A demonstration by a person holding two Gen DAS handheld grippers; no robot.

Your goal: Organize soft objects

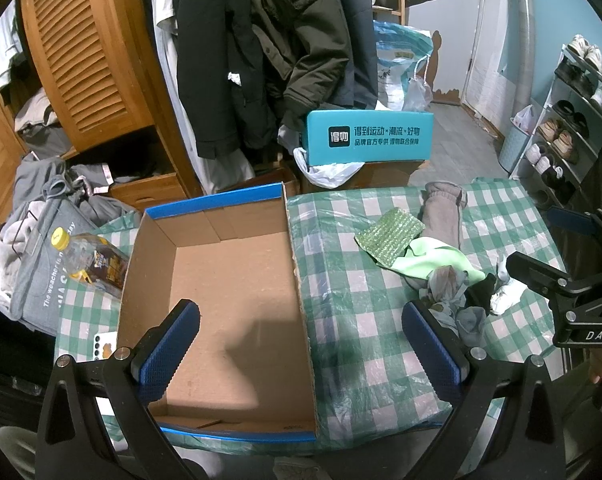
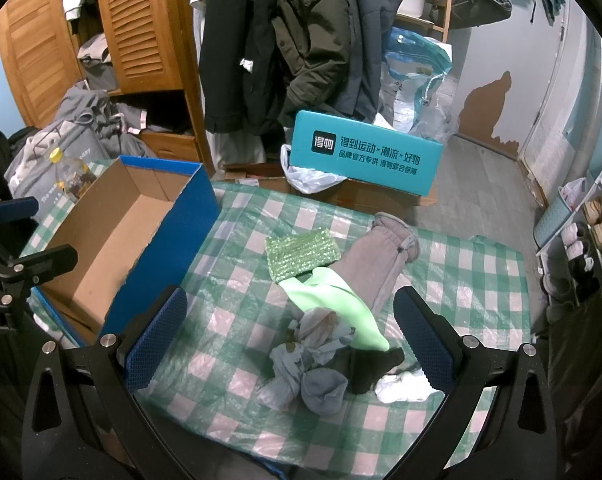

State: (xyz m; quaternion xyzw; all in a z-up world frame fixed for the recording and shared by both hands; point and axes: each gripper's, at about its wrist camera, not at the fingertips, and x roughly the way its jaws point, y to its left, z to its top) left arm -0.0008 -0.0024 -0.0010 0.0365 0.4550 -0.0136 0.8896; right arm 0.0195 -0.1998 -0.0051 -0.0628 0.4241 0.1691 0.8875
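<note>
Left wrist view
- left gripper (image 1: 301, 336): jaws wide apart, nothing between them; hangs over the open cardboard box (image 1: 221, 280) at frame centre-left.
- box: interior bare, blue rim, sits on the checked counter (image 1: 361, 320).
- soft pile (image 1: 445, 264): centre-right of frame, on the counter, apart from the box wall.

Right wrist view
- right gripper (image 2: 291, 334): jaws spread wide, empty, poised above the pile at lower centre.
- grey-blue sock bundle (image 2: 309, 364): crumpled and knotted, nearest the jaws; touches the black sock (image 2: 373, 368) and white sock (image 2: 401, 388).
- light green cloth (image 2: 337, 300): limp sheet, partly under the bundle, overlapping the grey sleeve-like piece (image 2: 381, 264).
- green sponge pad (image 2: 301, 254): flat, upper edge of pile.

Handling (judgement)
- all items: light, compliant, not fragile; will drape and may drag neighbours.
- grasp site: pinch the bundle at its bunched middle; cloth at a raised fold.
</note>
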